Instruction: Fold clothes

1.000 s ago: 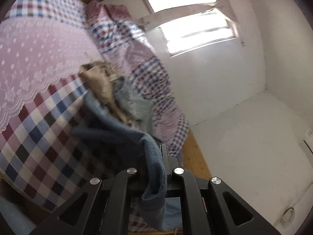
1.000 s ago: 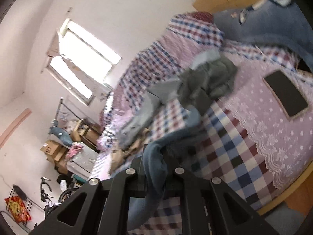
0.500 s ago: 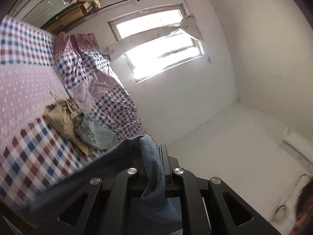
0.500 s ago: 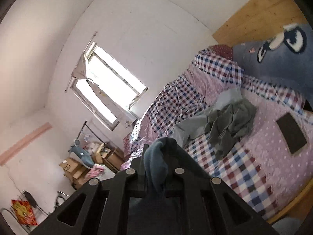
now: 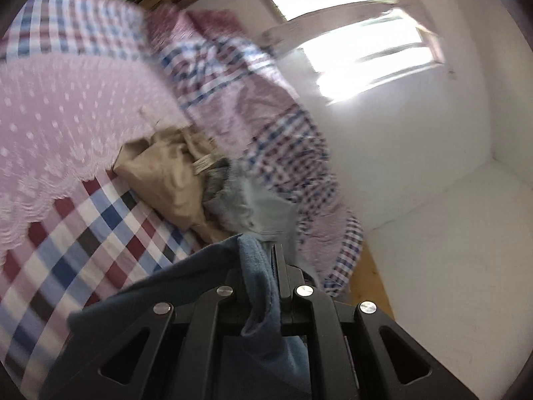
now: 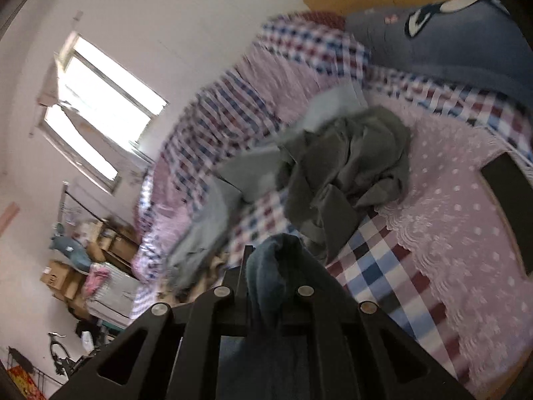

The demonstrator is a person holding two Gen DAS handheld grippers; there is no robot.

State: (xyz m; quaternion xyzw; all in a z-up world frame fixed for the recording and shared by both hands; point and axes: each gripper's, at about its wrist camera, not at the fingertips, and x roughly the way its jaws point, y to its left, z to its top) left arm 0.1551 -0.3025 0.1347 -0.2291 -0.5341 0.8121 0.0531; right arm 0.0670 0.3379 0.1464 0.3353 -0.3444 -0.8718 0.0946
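Left wrist view is showing the left gripper (image 5: 263, 266) pinching the blue cloth (image 5: 256, 266), the right gripper (image 6: 269, 266) pinching another bunch; soft, limp, sagging toward six o'clock, likely best gripped at edges.

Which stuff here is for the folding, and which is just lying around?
For the folding:
- blue garment, pinched in the left tongs and right tongs
- tan garment
- dark grey garment
- pale grey garment

Just lying around:
- black slab
- cardboard boxes
- window
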